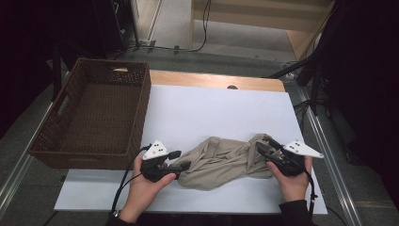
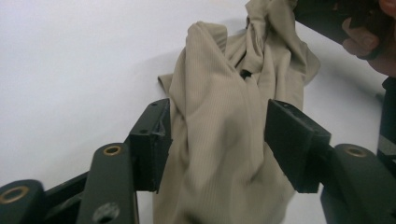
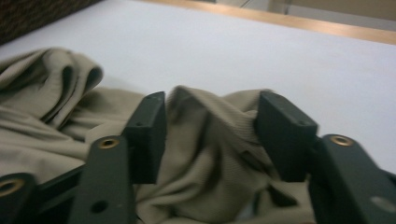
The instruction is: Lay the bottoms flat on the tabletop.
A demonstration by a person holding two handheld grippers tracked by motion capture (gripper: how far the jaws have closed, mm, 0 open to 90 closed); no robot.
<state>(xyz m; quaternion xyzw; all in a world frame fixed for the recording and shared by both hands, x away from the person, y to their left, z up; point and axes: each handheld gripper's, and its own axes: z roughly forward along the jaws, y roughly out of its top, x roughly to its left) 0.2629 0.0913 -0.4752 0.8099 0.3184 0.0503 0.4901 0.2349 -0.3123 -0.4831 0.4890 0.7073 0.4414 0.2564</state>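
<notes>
A crumpled beige cloth (image 1: 221,162) lies on the white table cover (image 1: 211,108) near the front edge. My left gripper (image 1: 182,159) is at the cloth's left end; in the left gripper view (image 2: 217,135) its jaws stand apart with a ridge of the cloth (image 2: 219,84) running between them, the pads at its sides without squeezing it. My right gripper (image 1: 264,145) is at the cloth's right end. Its jaws (image 3: 210,130) also stand apart around a raised fold, and the cloth (image 3: 51,116) spreads off to the left. A hand holds each gripper.
A large dark wicker basket (image 1: 141,108) stands at the table's left side, with nothing inside it. A wooden table edge (image 1: 211,79) runs along the back. Bare white cover lies behind the cloth. Cables trail from both grippers.
</notes>
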